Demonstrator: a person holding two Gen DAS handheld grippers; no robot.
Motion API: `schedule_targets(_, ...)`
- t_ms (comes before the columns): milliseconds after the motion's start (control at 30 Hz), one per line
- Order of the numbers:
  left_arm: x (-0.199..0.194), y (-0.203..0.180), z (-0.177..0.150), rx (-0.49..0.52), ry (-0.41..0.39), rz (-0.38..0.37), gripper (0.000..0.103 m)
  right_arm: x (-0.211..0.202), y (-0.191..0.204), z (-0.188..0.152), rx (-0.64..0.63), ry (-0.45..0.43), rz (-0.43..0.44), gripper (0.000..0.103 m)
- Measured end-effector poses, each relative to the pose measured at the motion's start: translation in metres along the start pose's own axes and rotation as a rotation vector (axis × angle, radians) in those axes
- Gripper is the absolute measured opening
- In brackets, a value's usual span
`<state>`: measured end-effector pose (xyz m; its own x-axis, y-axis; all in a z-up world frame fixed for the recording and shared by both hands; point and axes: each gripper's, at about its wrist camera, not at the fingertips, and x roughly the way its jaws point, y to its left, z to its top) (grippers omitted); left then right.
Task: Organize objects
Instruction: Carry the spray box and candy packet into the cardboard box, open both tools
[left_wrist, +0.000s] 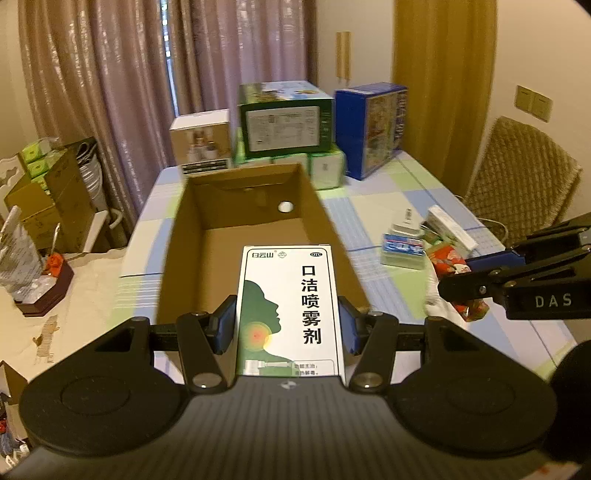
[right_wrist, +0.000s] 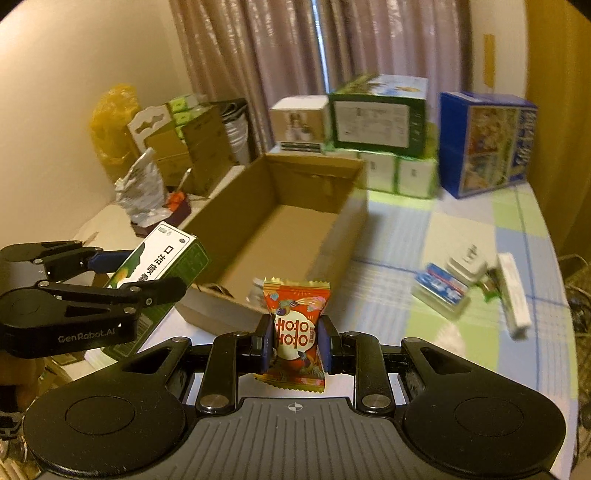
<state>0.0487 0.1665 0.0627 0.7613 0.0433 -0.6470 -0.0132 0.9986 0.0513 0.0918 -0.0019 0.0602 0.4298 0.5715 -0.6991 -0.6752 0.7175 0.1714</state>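
Spray box (left_wrist: 288, 310) clamped in left tongs (left_wrist: 288, 325), held above near end of empty cardboard box (left_wrist: 255, 206). Red candy packet (right_wrist: 295, 332) pinched in right tongs (right_wrist: 294, 343), near box corner. Small items (right_wrist: 469, 284) scattered on checked tabletop (right_wrist: 480, 229).

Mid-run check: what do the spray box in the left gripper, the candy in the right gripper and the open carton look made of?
Spray box: thin printed paperboard, slightly glossy, with crisp folded edges. Candy: shiny printed film or foil wrapper with crimped zigzag ends; the contents are hidden. Open carton: brown corrugated cardboard, matte, with raw edges and a punched hole in its far wall.
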Motion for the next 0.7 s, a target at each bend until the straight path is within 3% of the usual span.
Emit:
schedule_targets(233,0.023,0.037,0.019,-0.016,0.008,0.018,0.05,0.039,0.011,0.032,0.01,0.003,0.033,0.022)
schedule_targets(700,0.113,0.08,0.046,-0.019,0.072,0.018,0.05,0.119,-0.008,0.081,0.085,0.026,0.046,0.022)
